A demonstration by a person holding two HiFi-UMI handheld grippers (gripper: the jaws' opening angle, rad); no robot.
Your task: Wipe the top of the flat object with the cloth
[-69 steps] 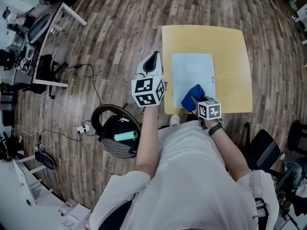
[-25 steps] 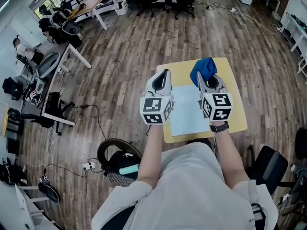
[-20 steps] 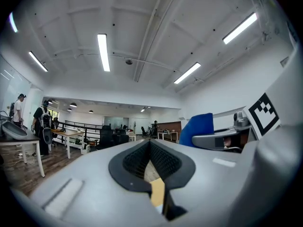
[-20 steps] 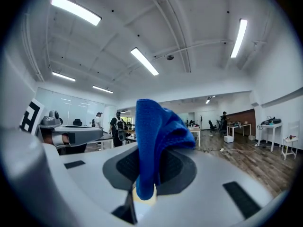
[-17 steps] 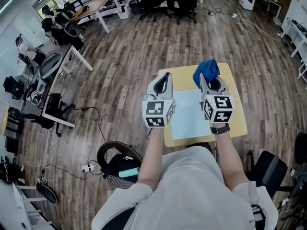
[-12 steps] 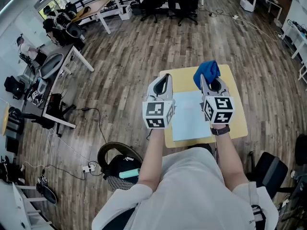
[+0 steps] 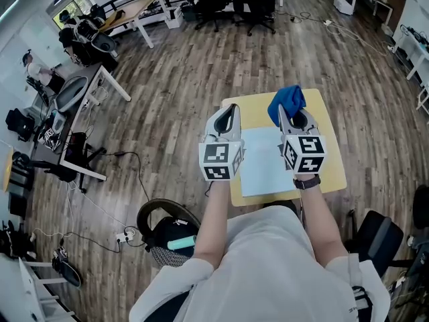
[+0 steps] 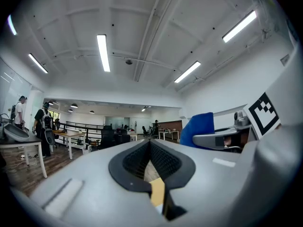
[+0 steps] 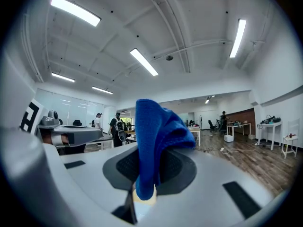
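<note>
The flat object, a pale blue sheet (image 7: 263, 166), lies on a small yellow table (image 7: 328, 166). Both grippers are held up high above it, side by side and pointing level into the room. My right gripper (image 7: 284, 112) (image 9: 147, 168) is shut on the blue cloth (image 7: 285, 99) (image 9: 156, 136), which sticks up bunched from its jaws, well clear of the sheet. My left gripper (image 7: 231, 107) (image 8: 150, 148) is shut with nothing in it. In the left gripper view the cloth (image 8: 196, 129) shows at the right.
A black round bag (image 7: 164, 228) with a teal bottle (image 7: 182, 243) sits on the wood floor at my left. Cables (image 7: 120, 180) trail past it. A black chair (image 7: 375, 237) stands at the right. Desks (image 7: 87, 92) and people are farther off.
2.8 s ago the right gripper held the cloth down on the sheet's near edge; both grippers have since risen high above the table. Over the last second they have barely moved.
</note>
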